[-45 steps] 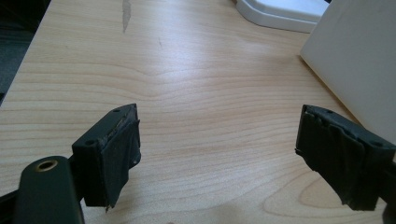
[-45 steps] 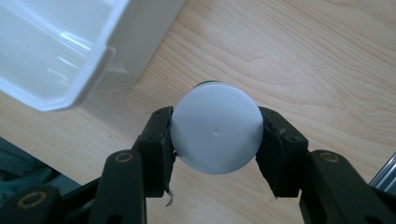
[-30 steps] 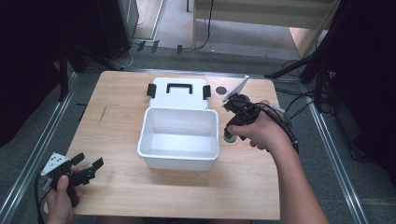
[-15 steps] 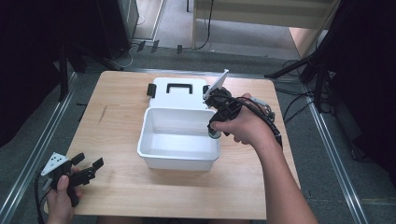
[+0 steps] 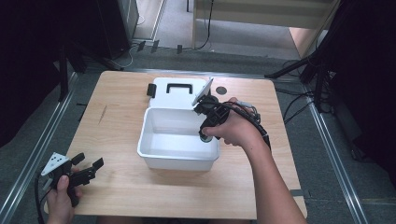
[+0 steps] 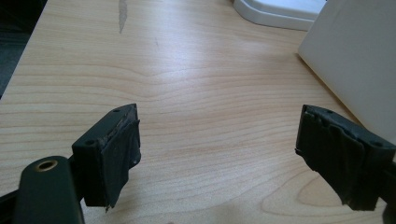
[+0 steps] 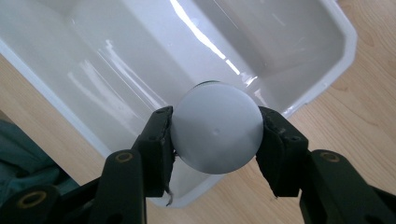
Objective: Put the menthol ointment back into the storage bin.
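A white round bulb (image 7: 215, 133) sits clamped between the jaws of my right gripper (image 7: 215, 140), which is shut on it. In the high view the right gripper (image 5: 206, 133) points down over the right side of the open white bin (image 5: 159, 156), with the bulb (image 5: 204, 137) just inside the rim. Below the bulb lies the bin's glossy inside (image 7: 140, 60), with nothing in it. My left gripper (image 5: 87, 170) rests near the table's front left corner, open. In its own view the left gripper (image 6: 219, 158) has only bare wood between its jaws, and the bin's wall (image 6: 355, 60) stands to the right.
The bin's white lid (image 5: 177, 91) with a black handle lies flat behind the bin. A small dark disc (image 5: 221, 90) sits on the wooden table (image 5: 116, 116) right of the lid. Cables trail from the right gripper. Metal rails run along both sides of the table.
My right gripper has carried the bulb leftward from beside the bin's right edge to over its inside and tipped downward. The left gripper has stayed put.
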Demonstrator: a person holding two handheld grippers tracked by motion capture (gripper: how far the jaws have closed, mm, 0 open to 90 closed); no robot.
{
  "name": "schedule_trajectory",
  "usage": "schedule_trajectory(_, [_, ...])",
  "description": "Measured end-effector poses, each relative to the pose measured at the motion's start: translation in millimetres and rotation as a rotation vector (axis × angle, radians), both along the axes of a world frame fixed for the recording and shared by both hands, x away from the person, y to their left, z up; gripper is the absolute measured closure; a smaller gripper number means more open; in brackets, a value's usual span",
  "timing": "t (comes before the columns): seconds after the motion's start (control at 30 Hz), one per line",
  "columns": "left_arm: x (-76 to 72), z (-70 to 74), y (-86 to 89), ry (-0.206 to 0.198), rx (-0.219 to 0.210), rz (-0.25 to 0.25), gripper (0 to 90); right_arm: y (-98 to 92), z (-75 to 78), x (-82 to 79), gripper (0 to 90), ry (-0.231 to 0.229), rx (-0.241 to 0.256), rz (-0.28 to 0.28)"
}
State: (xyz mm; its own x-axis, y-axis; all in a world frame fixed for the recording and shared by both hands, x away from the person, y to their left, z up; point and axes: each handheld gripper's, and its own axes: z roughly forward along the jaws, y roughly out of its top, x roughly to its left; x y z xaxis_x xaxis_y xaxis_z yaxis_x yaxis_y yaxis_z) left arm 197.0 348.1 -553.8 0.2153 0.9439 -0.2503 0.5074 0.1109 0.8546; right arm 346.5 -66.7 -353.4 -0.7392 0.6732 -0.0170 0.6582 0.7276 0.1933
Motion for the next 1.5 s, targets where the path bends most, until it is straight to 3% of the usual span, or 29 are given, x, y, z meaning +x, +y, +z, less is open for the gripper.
schedule_trajectory(0.53, [0.2, -0.1, -0.6, -0.002, 0.004, -0.001, 14.5, 2.9, -38.1, 2.9, 51.3, 0.023, -0.025, 0.039])
schedule_trajectory(1.23, [0.0, 0.0, -0.7, -0.001, 0.005, -0.004, 14.6, 28.9, -72.8, 2.7, 51.3, 0.034, -0.052, 0.105])
schedule_trajectory(1.5, [0.0, 0.0, -0.8, -0.001, 0.006, -0.005, 14.5, 30.4, -84.7, 5.6, 51.2, 0.036, -0.095, 0.107])
